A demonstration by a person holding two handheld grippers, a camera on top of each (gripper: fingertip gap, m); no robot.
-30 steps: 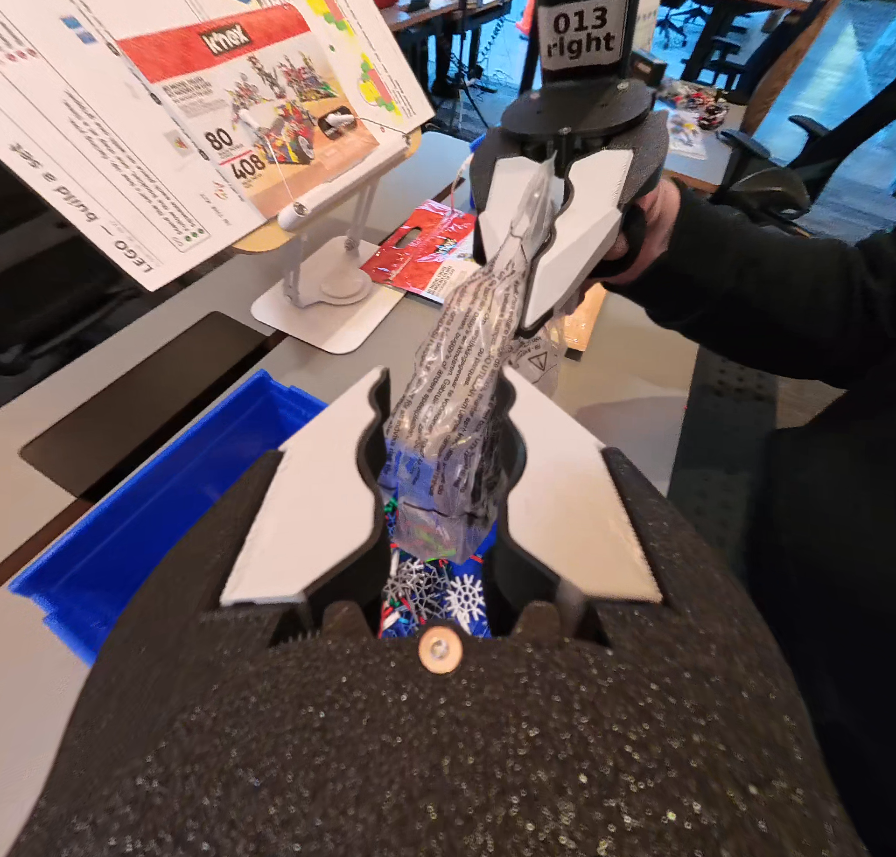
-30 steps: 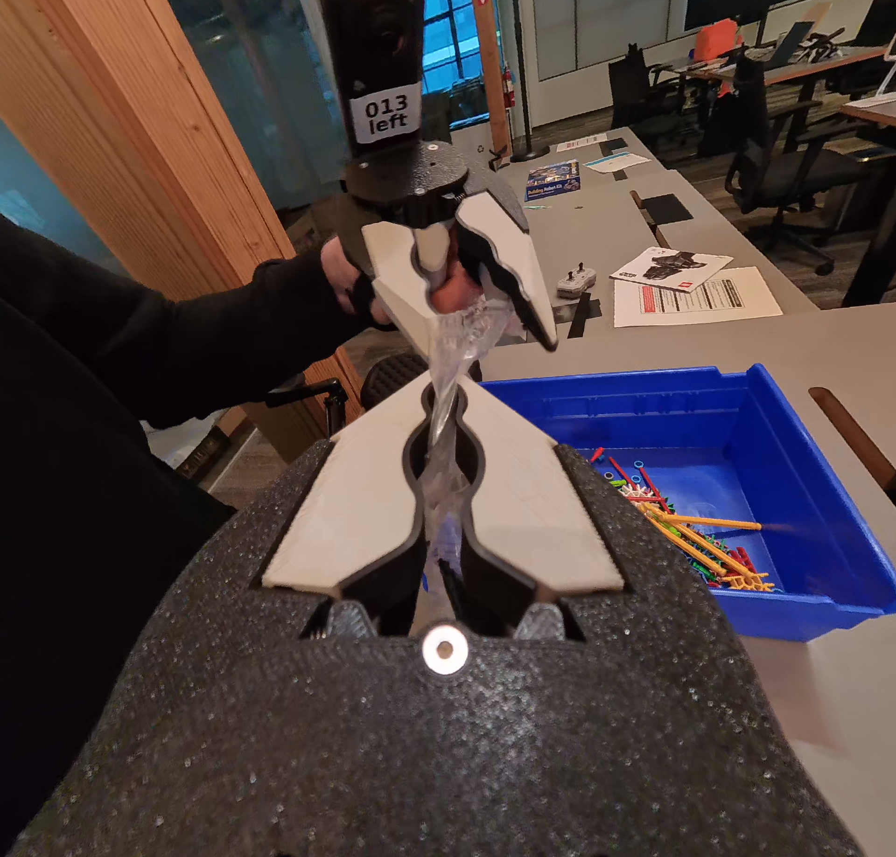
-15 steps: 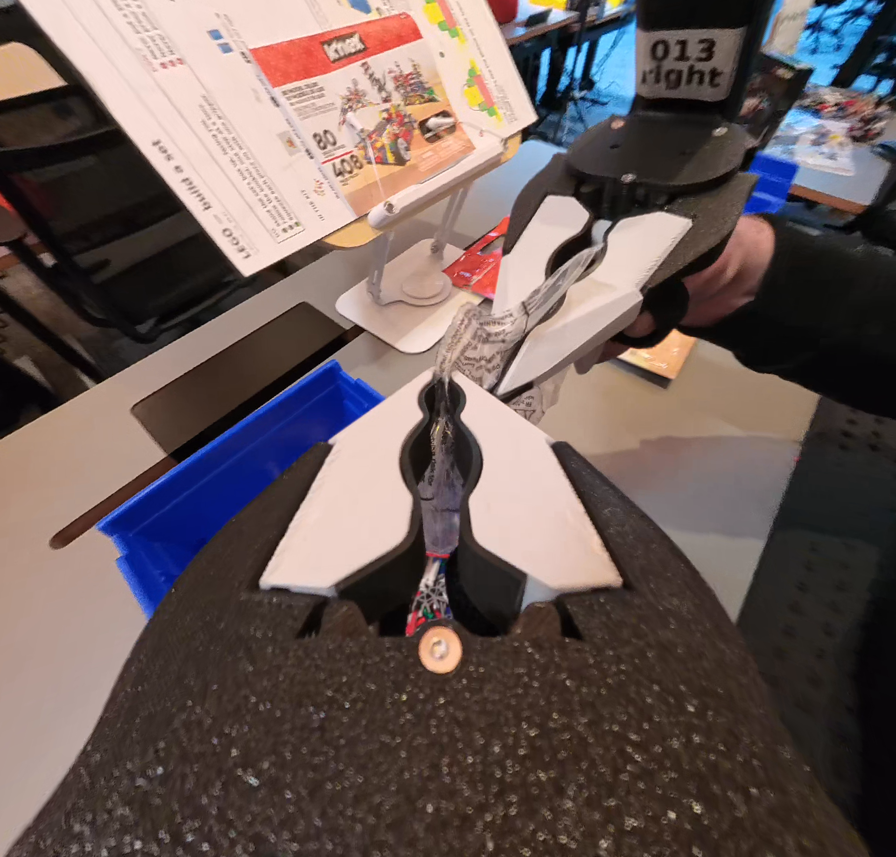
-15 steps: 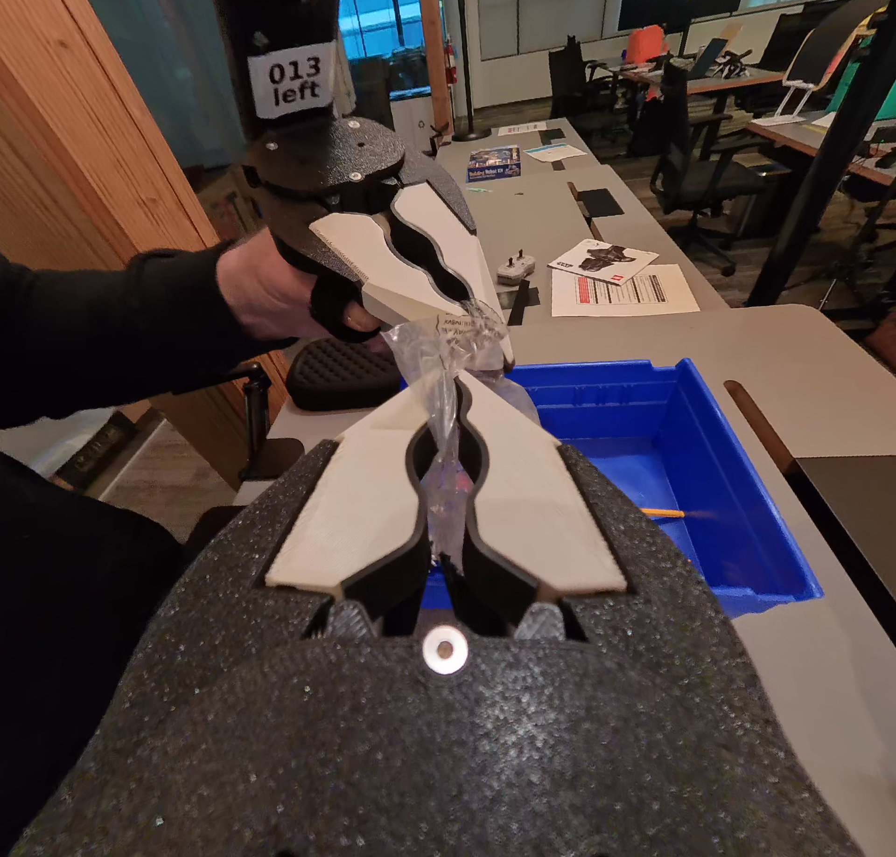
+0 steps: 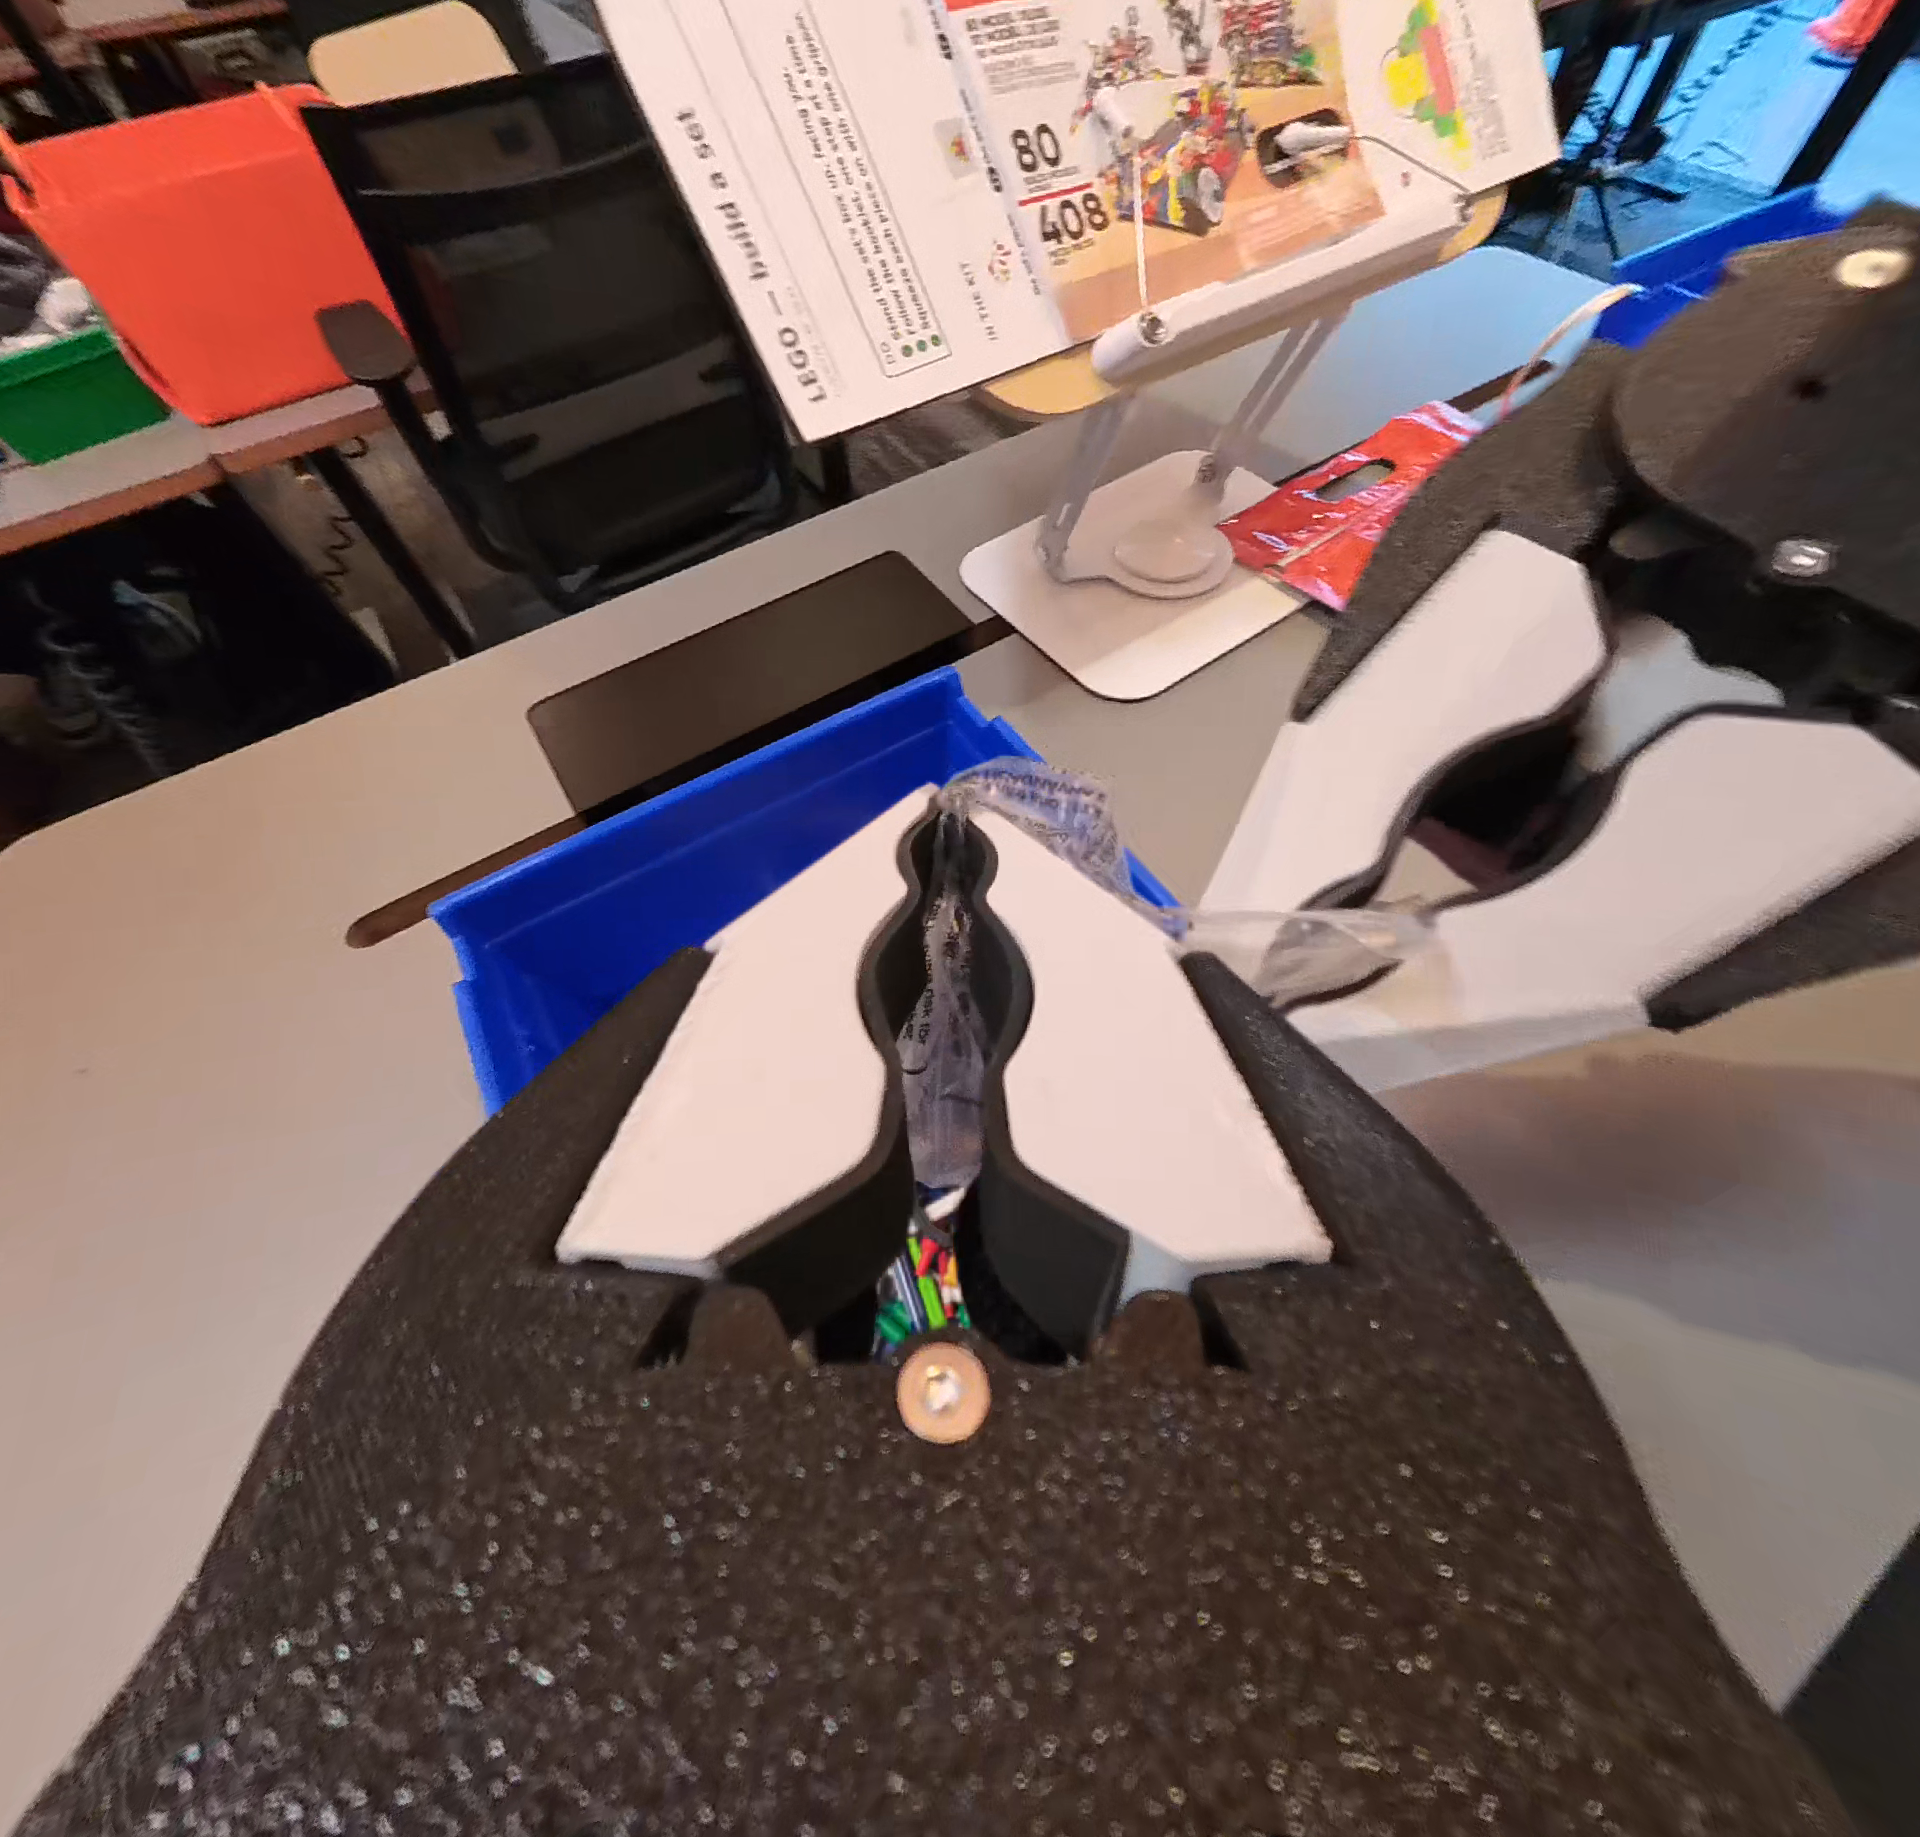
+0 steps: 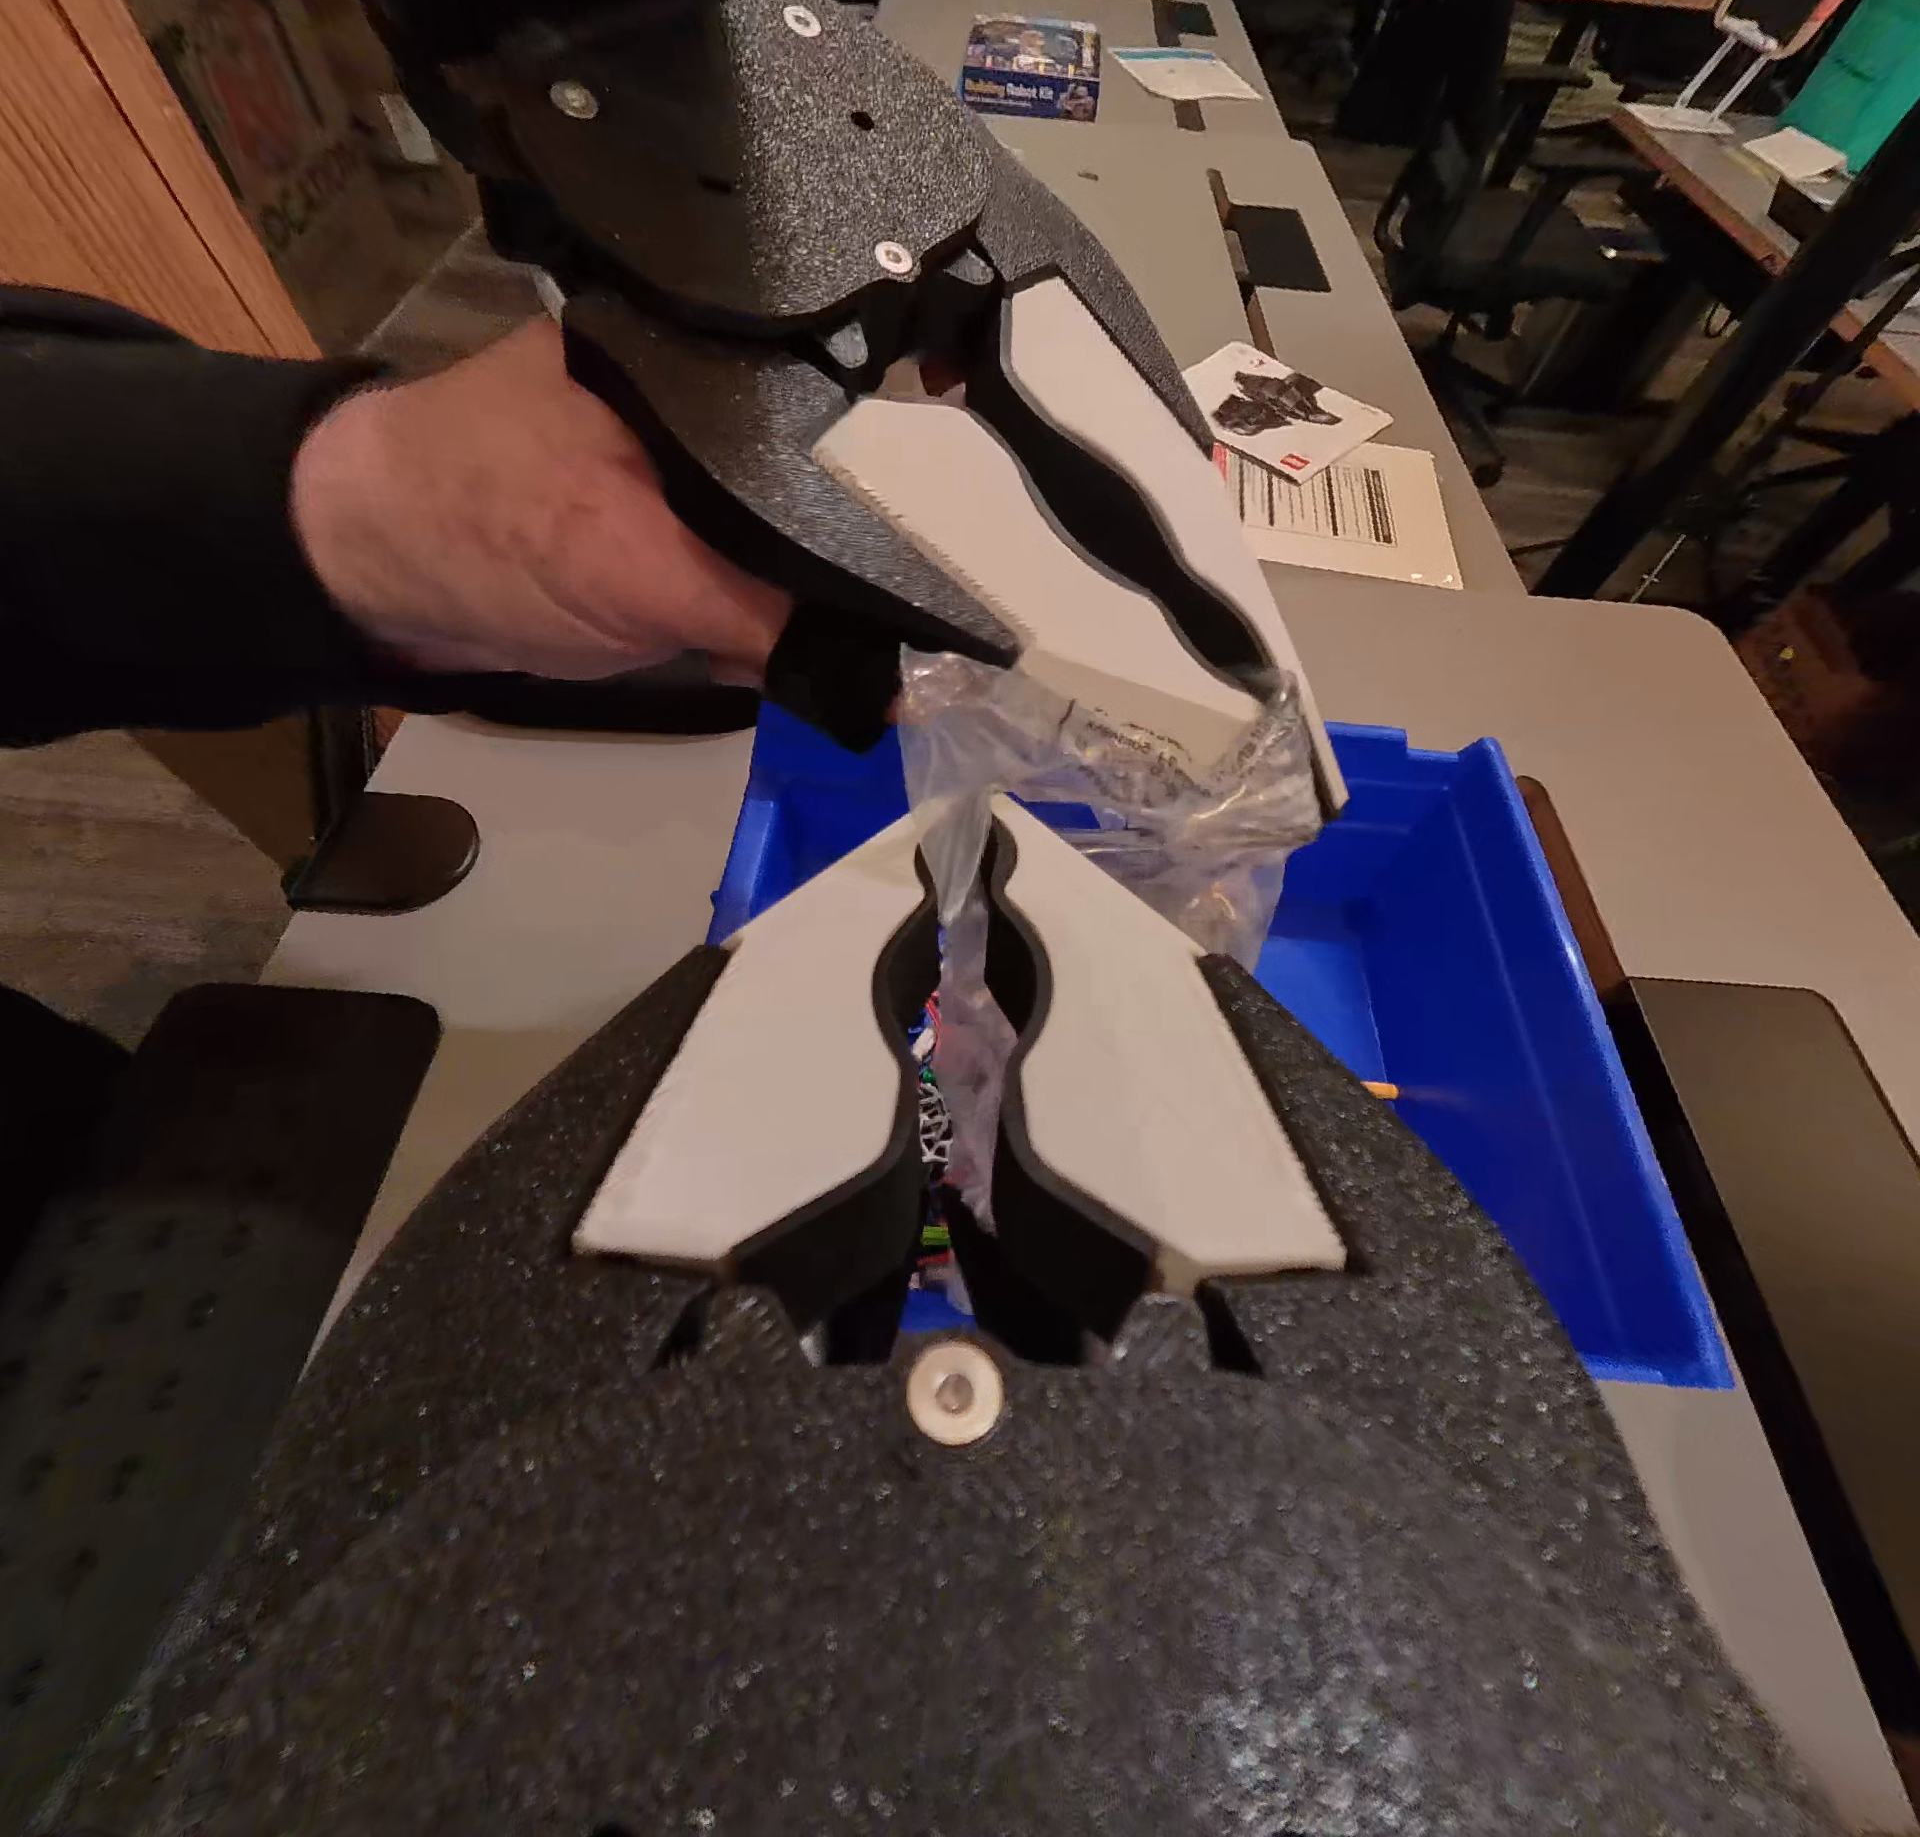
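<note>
Left wrist view: the left tongs (image 5: 951, 821) were parted round the clear crinkly plastic bag (image 5: 940, 1049) a second ago, now they're pinched shut on its printed neck; tiny coloured rod pieces show at the bottom of the gap; the right tongs (image 5: 1283, 930) have swung from up top to low on the right, clamped on a stretched strip of the same film, so the bag's pulled taut between the two; behind sits the glossy blue plastic bin (image 5: 665, 883) on the matte grey bench (image 5: 208, 1060), plus a white stand with a printed instruction sheet (image 5: 1049, 156).

Right wrist view: right tongs (image 6: 961, 816) closed on a thin fold of film; the bag now hangs right over the bin (image 6: 1496, 1049), where earlier it was up in the air; left tongs (image 6: 1283, 717) grip the crumpled top, a hand (image 6: 488, 530) behind; one orange stick lies in the bin.
</note>
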